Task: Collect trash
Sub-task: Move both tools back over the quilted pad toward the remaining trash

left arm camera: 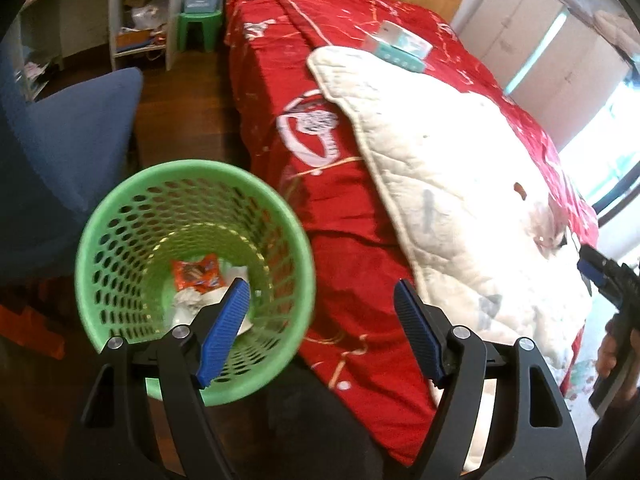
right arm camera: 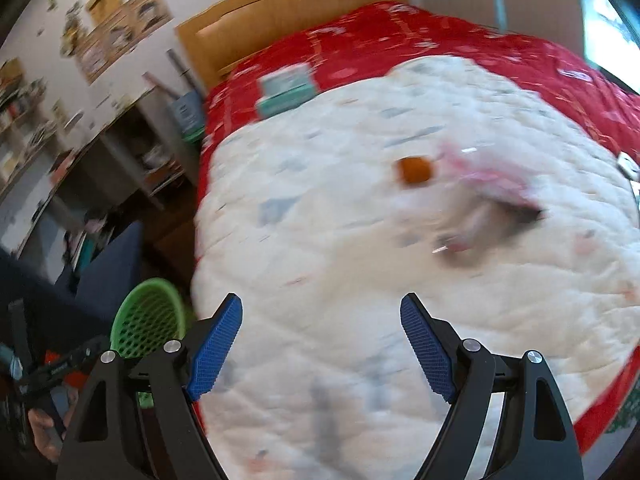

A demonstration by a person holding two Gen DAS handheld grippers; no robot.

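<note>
Left gripper (left arm camera: 322, 312), jaws wide and empty, sits low in frame; lower left, a green basket (left arm camera: 120, 216) holds an orange wrapper (left arm camera: 196, 274). Right gripper (right arm camera: 321, 334), also wide and empty, hangs over a white quilt (right arm camera: 320, 260); blurred pink trash (right arm camera: 492, 200) lies centre-right.

Open, empty left tool (left arm camera: 320, 308) above green basket (left arm camera: 120, 200) w/ wrappers (left arm camera: 196, 274).

We see a bed (left arm camera: 344, 208) with red cover, white quilt (left arm camera: 448, 184) on top, wooden headboard (right arm camera: 288, 16). Dark wood floor (left arm camera: 192, 92), white shelves (left arm camera: 136, 16), green stool (left arm camera: 200, 28), blue chair (left arm camera: 68, 152). Bright window (left arm camera: 604, 132) at the bed's far side.
</note>
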